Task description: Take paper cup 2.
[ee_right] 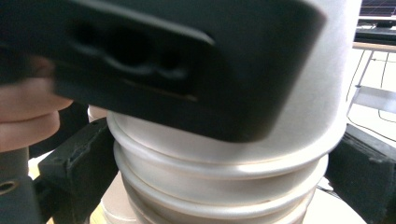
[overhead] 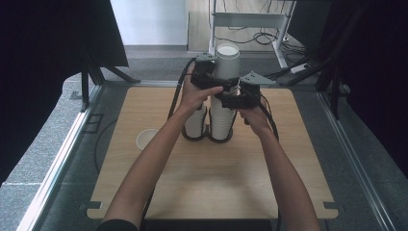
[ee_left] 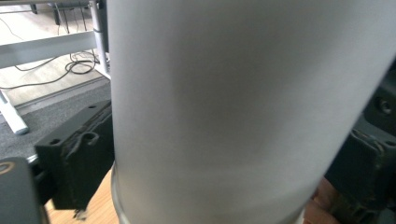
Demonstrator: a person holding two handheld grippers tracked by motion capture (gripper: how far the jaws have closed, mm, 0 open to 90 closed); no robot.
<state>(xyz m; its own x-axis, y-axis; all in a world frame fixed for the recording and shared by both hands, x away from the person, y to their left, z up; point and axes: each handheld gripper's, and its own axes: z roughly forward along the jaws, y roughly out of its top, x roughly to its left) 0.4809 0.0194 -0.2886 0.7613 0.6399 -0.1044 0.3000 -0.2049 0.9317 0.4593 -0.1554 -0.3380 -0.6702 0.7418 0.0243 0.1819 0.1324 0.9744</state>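
The high view looks forward and down from the person's side of the desk (overhead: 202, 192), taking in all four edges and the floor beyond the far edge. Both gripper views sit very close against the stack of paper cups (overhead: 223, 103) near the far edge: the left gripper view faces the top cup's wall (ee_left: 233, 112), the right gripper view the stacked rims (ee_right: 219, 177).

a lab or test room set up for recording. a bare wooden table (overhead: 202, 183) sits on grey carpet (overhead: 45, 139), boxed in by black curtains (overhead: 43, 43) left and right. at the far side stand a white metal desk frame (overhead: 250, 21), loose cables (overhead: 262, 37) and a power strip (overhead: 299, 68).
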